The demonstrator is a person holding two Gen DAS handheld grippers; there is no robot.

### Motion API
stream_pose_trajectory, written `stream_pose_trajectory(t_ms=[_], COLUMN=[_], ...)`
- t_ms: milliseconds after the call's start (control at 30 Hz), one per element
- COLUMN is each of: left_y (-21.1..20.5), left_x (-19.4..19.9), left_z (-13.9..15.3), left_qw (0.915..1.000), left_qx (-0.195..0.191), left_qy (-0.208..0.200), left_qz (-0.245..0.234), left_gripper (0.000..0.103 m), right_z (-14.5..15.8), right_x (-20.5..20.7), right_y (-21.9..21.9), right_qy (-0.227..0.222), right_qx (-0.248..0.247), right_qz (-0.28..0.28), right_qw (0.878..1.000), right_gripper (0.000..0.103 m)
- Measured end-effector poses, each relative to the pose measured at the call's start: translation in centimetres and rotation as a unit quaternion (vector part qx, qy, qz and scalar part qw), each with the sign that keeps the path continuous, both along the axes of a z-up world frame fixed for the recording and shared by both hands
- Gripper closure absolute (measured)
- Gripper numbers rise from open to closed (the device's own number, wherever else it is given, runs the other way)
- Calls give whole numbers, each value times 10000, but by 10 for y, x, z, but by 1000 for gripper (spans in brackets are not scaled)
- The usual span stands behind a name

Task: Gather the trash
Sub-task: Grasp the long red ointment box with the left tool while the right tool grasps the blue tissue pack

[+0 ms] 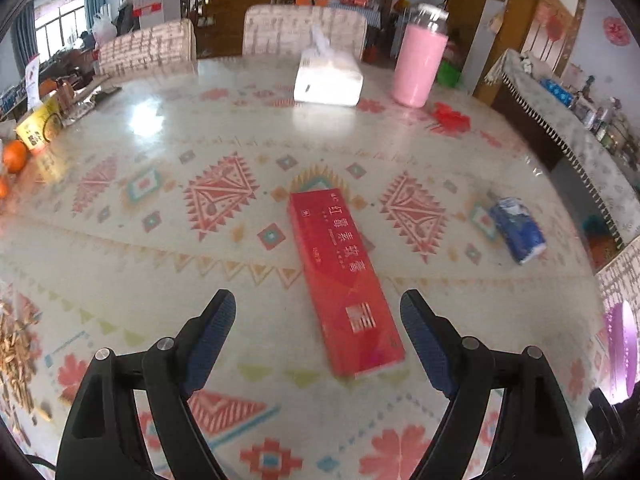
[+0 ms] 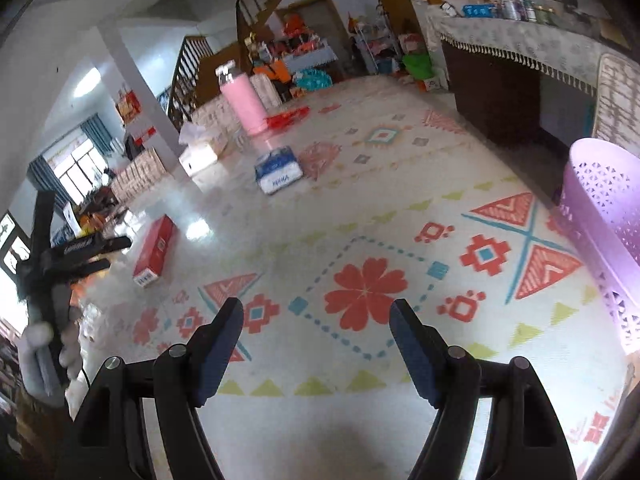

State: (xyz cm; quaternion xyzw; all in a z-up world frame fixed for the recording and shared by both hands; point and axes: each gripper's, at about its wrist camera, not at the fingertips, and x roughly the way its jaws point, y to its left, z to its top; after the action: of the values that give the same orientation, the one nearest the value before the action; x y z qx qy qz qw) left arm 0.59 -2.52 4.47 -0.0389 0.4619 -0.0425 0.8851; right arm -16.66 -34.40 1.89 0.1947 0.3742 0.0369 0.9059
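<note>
A long red carton (image 1: 344, 280) with Chinese writing lies flat on the patterned tablecloth, just ahead of my open, empty left gripper (image 1: 318, 300), its near end between the fingers. It also shows in the right wrist view (image 2: 154, 250). A blue tissue pack (image 1: 518, 229) lies to the right; it shows in the right wrist view (image 2: 279, 170) too. My right gripper (image 2: 316, 308) is open and empty above bare tablecloth. A purple perforated basket (image 2: 604, 232) stands at the table's right edge. The left gripper (image 2: 86, 254) appears at the far left of the right wrist view.
A white tissue box (image 1: 329, 80) and a pink bottle (image 1: 418, 66) stand at the far side. Oranges (image 1: 14, 156) and a yellow box (image 1: 38, 126) sit far left. A pile of seed shells (image 1: 16, 356) lies near left. Chairs (image 1: 304, 30) ring the table.
</note>
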Motion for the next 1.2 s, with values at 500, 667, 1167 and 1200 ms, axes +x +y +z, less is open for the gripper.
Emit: stream_pose_trajectory(t_ms=[500, 667, 1167, 1200], left_y=[-20, -31, -33, -32], left_x=[25, 16, 18, 19], left_z=[-21, -21, -26, -26], left_qw=[9973, 9961, 9946, 9944], left_qx=[-558, -714, -718, -738], left_qy=[474, 413, 337, 347], left_qz=[36, -326, -667, -668], left_gripper=[63, 63, 61, 61], right_z=[-8, -4, 16, 12], right_x=[5, 15, 214, 226], right_y=[-3, 11, 56, 57], right_qy=[129, 262, 646, 713], right_qx=[281, -155, -1171, -1242], right_qz=[65, 197, 819, 793], right_qw=[9995, 9993, 9876, 9865], right_gripper=[23, 23, 15, 15])
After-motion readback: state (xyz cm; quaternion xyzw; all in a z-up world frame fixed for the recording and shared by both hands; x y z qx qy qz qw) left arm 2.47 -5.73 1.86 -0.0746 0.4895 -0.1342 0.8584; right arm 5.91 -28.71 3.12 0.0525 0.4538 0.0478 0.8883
